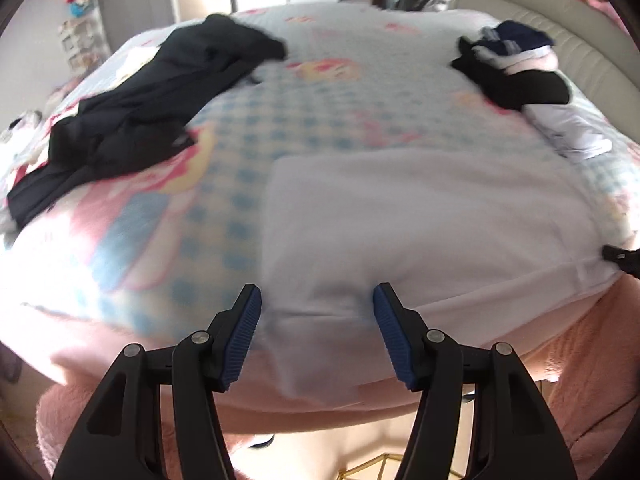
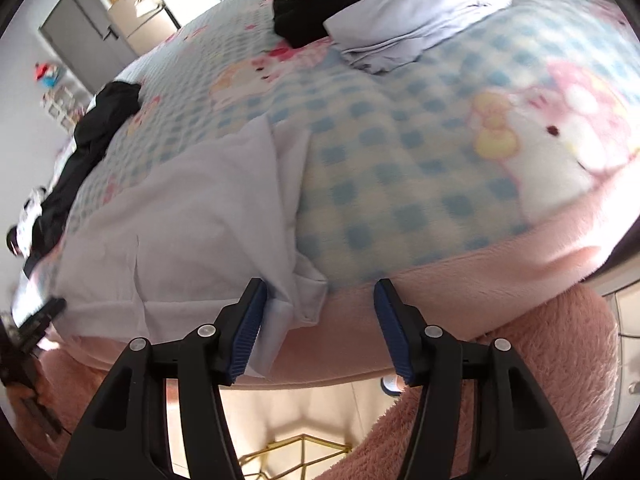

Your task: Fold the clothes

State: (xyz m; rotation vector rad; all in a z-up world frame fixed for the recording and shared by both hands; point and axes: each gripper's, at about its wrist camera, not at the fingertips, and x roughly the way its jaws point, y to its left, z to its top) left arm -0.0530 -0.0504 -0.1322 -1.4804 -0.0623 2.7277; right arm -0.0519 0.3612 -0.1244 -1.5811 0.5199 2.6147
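From the left wrist we see our left claw [image 1: 317,334] spread wide, its ribbed blue pads clear of the smooth white shirt [image 1: 420,220] lying flat at the near edge of the bed [image 1: 248,128]. The fleecy blanket is checked blue and cream with pink cartoon prints. A crumpled black garment [image 1: 132,108] sprawls far left; a folded pile [image 1: 516,68] sits far right.

From the right wrist our right claw [image 2: 320,330] is also spread, its left pad touching the shirt's [image 2: 180,220] wrinkled corner, which droops over the bed's [image 2: 400,160] plush pink edge. A folded pale garment [image 2: 412,28] rests beyond.
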